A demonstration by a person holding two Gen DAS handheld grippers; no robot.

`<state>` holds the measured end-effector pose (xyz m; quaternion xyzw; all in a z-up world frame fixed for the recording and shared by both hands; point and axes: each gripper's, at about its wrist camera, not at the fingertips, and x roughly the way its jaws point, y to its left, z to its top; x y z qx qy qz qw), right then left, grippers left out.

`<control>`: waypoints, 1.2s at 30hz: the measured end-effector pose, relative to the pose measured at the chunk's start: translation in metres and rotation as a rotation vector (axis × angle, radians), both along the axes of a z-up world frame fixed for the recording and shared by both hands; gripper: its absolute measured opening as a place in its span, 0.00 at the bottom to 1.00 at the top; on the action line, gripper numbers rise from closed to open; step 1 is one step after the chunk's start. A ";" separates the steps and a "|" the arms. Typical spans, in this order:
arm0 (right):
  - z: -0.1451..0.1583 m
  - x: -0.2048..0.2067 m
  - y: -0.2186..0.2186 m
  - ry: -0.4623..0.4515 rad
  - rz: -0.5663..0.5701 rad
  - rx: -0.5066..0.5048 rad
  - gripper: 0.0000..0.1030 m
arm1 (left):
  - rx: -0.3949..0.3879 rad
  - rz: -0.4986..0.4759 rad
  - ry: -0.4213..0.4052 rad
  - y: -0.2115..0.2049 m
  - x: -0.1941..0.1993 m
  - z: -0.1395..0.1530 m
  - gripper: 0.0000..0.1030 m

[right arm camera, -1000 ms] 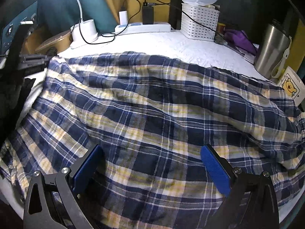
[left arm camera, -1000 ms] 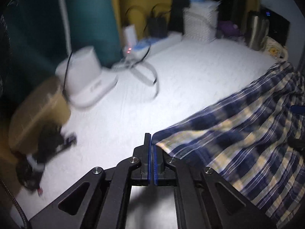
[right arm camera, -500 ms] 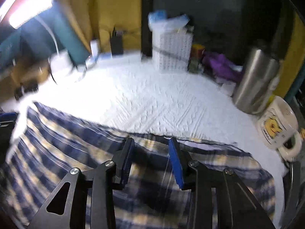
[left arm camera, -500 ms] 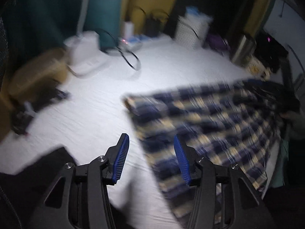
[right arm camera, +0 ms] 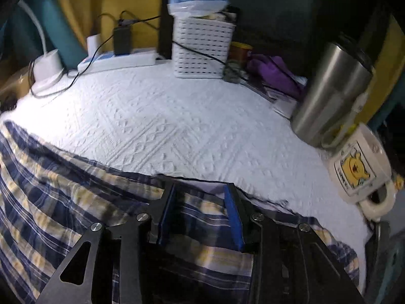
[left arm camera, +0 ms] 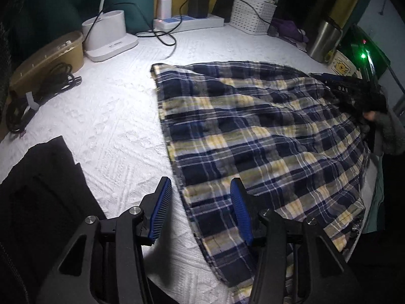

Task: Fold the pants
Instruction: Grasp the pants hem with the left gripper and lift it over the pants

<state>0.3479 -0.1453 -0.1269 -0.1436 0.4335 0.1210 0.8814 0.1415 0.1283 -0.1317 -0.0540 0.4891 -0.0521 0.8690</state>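
Observation:
Blue, yellow and white plaid pants (left arm camera: 253,136) lie spread flat on the white textured cloth (left arm camera: 106,116). My left gripper (left arm camera: 201,204) hovers over their near left edge. Its jaws are closing, the cloth's edge lies between the blue pads (left arm camera: 162,207), and they do not press on it. In the right wrist view the pants (right arm camera: 63,202) fill the lower left. My right gripper (right arm camera: 201,202) sits over their far edge with its jaws opening, the fabric below them and nothing pinched. A hand in a grey sleeve (left arm camera: 387,131) holds that gripper at the pants' right side.
Along the back stand a white lamp base (left arm camera: 108,35), a power strip (left arm camera: 192,22) with chargers and cables, and a white basket (right arm camera: 202,48). A steel tumbler (right arm camera: 329,96) and a bear mug (right arm camera: 359,167) stand right. A brown box (left arm camera: 48,58), black cables and dark cloth (left arm camera: 43,190) lie left.
My left gripper let go of the pants' corner, opened and drew back toward the near edge. My right gripper moved to the pants' far edge, its jaws narrower than a second ago.

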 end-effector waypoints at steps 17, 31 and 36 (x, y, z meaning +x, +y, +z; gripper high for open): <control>0.039 -0.031 -0.070 -0.118 -0.099 -0.015 0.86 | -0.001 0.025 -0.009 -0.006 0.000 0.000 0.06; 0.004 -0.020 -0.104 -0.030 -0.046 0.072 0.26 | 0.070 0.055 -0.026 -0.019 -0.005 -0.002 0.03; 0.016 -0.010 -0.115 -0.081 -0.109 0.055 0.25 | 0.096 0.076 -0.032 -0.020 -0.016 0.006 0.02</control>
